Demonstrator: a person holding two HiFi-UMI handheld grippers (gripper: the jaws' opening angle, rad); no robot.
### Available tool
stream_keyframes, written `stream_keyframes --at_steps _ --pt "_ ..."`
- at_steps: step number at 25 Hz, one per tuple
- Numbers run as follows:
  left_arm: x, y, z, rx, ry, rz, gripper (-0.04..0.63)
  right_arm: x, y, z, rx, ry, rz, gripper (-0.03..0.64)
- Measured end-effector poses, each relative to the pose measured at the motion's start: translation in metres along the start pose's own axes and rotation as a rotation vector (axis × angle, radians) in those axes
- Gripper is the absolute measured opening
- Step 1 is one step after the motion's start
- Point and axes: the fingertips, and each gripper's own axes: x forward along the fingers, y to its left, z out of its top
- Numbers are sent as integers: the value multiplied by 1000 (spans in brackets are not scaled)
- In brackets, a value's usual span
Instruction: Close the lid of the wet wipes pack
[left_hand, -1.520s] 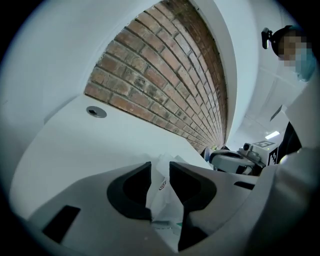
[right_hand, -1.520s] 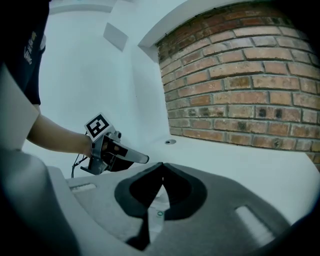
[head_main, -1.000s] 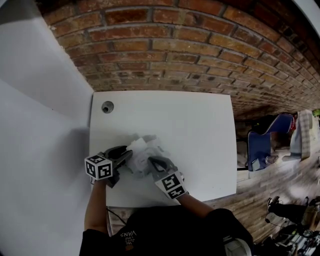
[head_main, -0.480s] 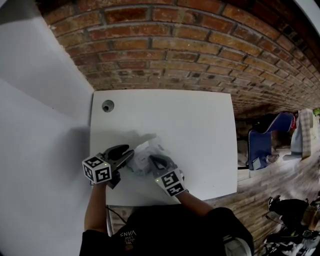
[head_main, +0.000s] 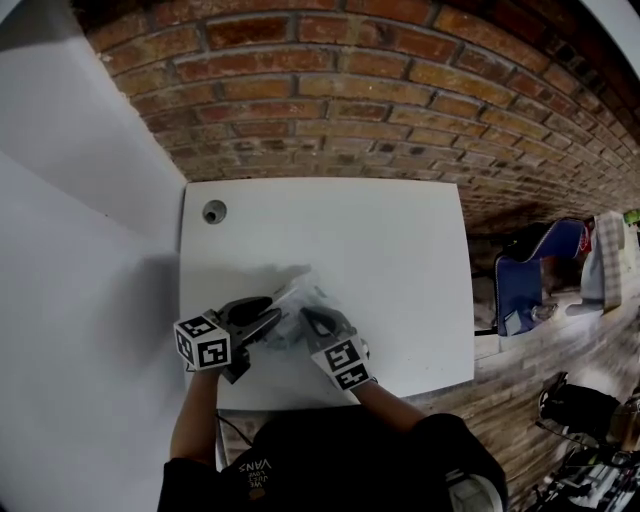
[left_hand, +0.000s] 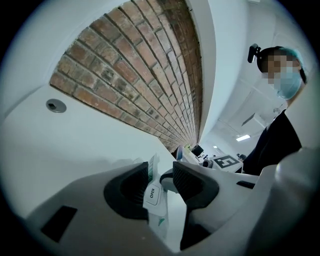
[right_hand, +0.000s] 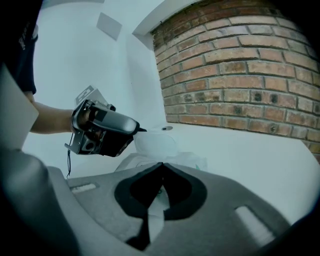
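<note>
Closing step: white OPEN-tabbed lid (left_hand: 152, 193) raised.
Your right claw (right_hand: 161, 168) pinches the soft white wet wipes pack (head_main: 301, 300), 7 o'clock on the surface (head_main: 400, 260); left claw (left_hand: 161, 173) spread round the lid. Likely next: press flat.

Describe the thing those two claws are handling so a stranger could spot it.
On the white table against the brick wall, look near the front edge, between the left gripper and right gripper. There is the wet wipes pack, a soft white packet. Unlike the round grey cap in the far corner, it has a flap marked OPEN.
</note>
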Motion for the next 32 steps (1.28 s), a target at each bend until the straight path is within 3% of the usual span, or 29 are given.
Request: stream_keyframes --at_steps 12,22,32 --pt "22 -19 -37 27 136 -24 155 -34 -18 15 40 -73 -84 -3" --pt "24 -22 -58 32 192 6 155 -30 -1 15 26 -75 -45 -3" --pt "19 -22 -64 17 180 27 155 -12 17 4 -7 -42 8 -3"
